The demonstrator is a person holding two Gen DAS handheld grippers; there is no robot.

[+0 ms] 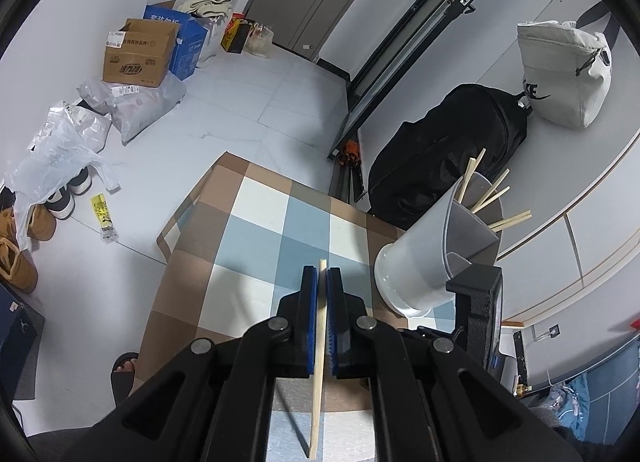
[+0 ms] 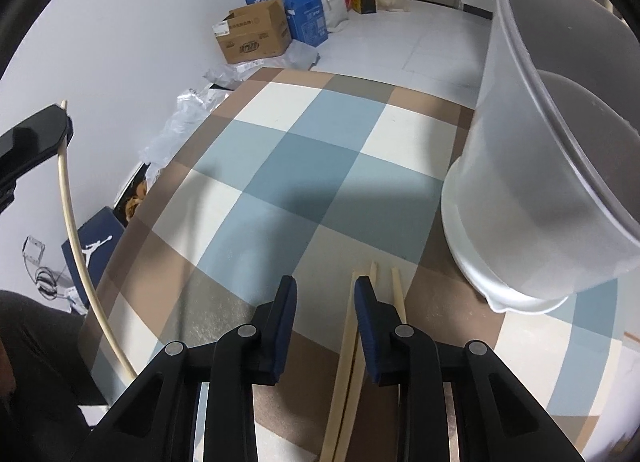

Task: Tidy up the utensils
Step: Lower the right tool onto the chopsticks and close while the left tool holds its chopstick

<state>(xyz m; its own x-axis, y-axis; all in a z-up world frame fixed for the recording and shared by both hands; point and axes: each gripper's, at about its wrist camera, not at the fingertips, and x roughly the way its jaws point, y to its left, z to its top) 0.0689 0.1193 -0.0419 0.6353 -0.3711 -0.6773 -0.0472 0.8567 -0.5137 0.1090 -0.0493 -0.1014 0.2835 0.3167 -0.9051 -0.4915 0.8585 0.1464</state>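
My left gripper (image 1: 322, 276) is shut on one wooden chopstick (image 1: 318, 382), which runs back between the blue pads above the checked tablecloth (image 1: 256, 230). To its right stands a grey-white utensil holder (image 1: 416, 266) with several chopsticks in it. In the right wrist view the same holder (image 2: 560, 150) rises close at the right. My right gripper (image 2: 325, 286) is open and points down at the cloth. Loose chopsticks (image 2: 347, 346) lie on the table under and beside its right finger (image 2: 366, 310). No pad presses on them. The left gripper (image 2: 36, 138) and its chopstick (image 2: 70, 218) show at the left edge.
The table's edge (image 2: 132, 230) drops to a white floor. On the floor lie cardboard boxes (image 1: 138, 54), plastic bags (image 1: 60, 150) and shoes (image 1: 64, 198). A black backpack (image 1: 448, 154) and a white bag (image 1: 564, 70) sit behind the holder. A slippered foot (image 1: 124, 370) is near the table.
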